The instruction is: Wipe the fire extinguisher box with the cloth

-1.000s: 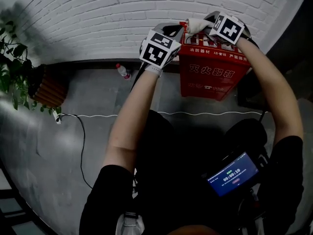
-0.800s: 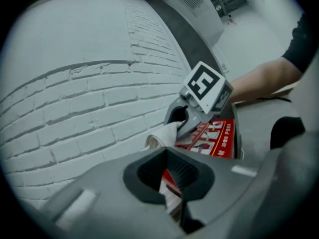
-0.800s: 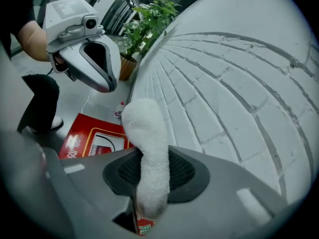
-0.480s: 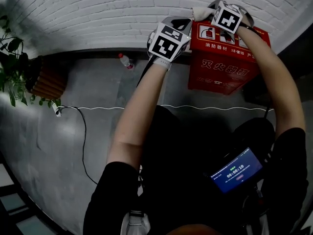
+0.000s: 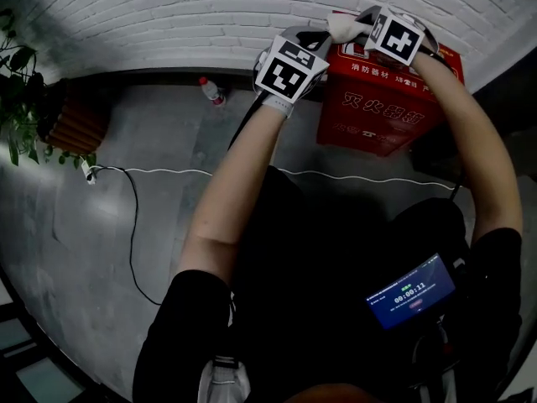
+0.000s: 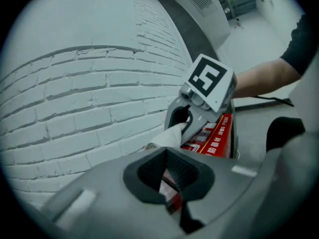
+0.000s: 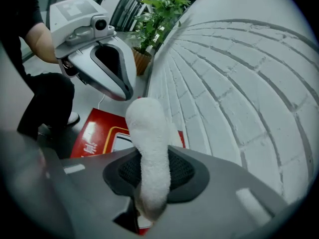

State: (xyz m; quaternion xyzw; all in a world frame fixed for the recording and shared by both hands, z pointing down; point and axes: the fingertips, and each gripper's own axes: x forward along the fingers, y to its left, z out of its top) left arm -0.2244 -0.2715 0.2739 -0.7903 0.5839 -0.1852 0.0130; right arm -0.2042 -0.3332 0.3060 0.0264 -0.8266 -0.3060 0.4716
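Cloth (image 7: 149,148) stays pinched in our right claw (image 7: 148,185) on the box (image 5: 377,107) top; our left claw (image 6: 172,178) hangs closed beside it.

The head view looks steeply down, the red rectangular fire extinguisher box (image 5: 382,112) at one o'clock by the white brick wall (image 5: 168,15). Both gripper views sit close behind their jaws, facing each other across that box, shared by all three.

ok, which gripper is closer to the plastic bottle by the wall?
Left. The left gripper is just right of the plastic bottle in the head view; the right gripper, holding the cloth, is farther right over the red box.
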